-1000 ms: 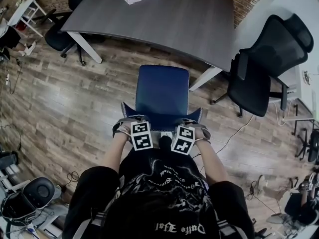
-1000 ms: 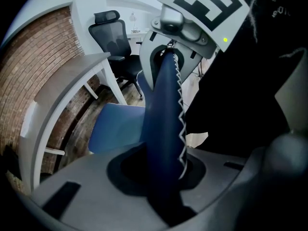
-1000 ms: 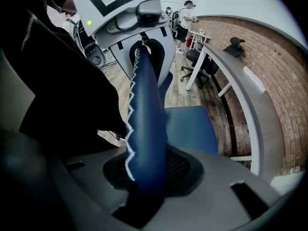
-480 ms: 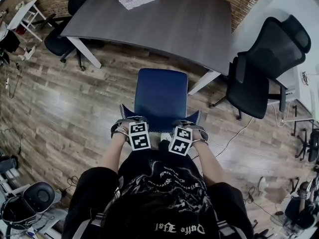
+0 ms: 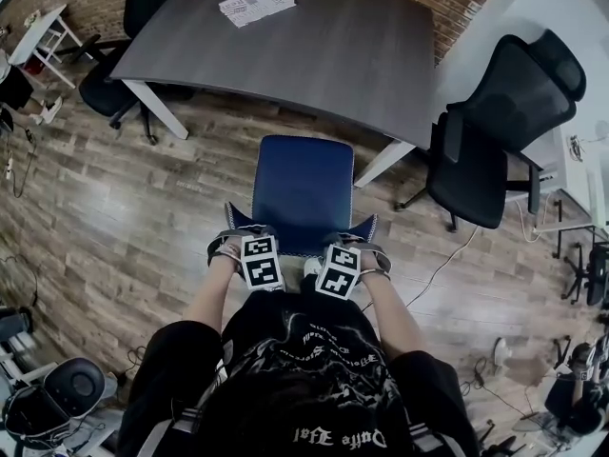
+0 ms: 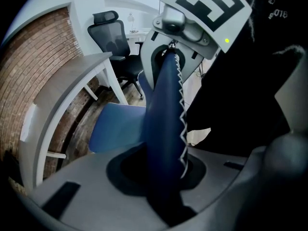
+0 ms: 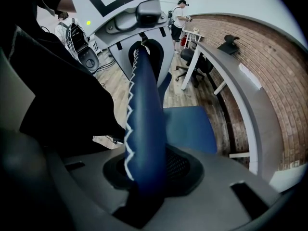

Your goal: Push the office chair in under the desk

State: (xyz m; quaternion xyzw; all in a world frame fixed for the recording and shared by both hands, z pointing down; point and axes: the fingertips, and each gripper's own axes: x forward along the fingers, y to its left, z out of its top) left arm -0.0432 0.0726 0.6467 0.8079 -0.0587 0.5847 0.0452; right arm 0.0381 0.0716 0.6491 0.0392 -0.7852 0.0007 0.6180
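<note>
Behind the chair: a person stands at the back of the office chair, both arms reaching down to the top edge of its backrest.
Left gripper: the left gripper points steeply down. Its own view shows the jaws pinching the blue padded edge with the white zigzag stitching, and the padding fills the gap between them.
Right gripper: the right gripper does the same further along that edge. Its jaws are clamped on the padding, not spread free of it.
Chair position: on the wooden floor, facing the desk. The seat is fully visible from above, with its front edge near the desk's near edge.
Desk: grey top with a sheet of paper at its far side. A white desk leg stands just beside the seat's right front corner.
Done: both grips are set on the backrest, and the chair is lined up square to the desk.
Left to do: nearly the whole push, I judge. The seat has to roll forward until it sits beneath the top.
Uncertain: the head view is steep and bowed, so the seat's front lip may just reach the desk edge or stop short of it. I cannot say which.
Watch: the leg at the right leaves little side room, so the push should run straight. The black chair stands well apart at the right and looks clear of the path.
</note>
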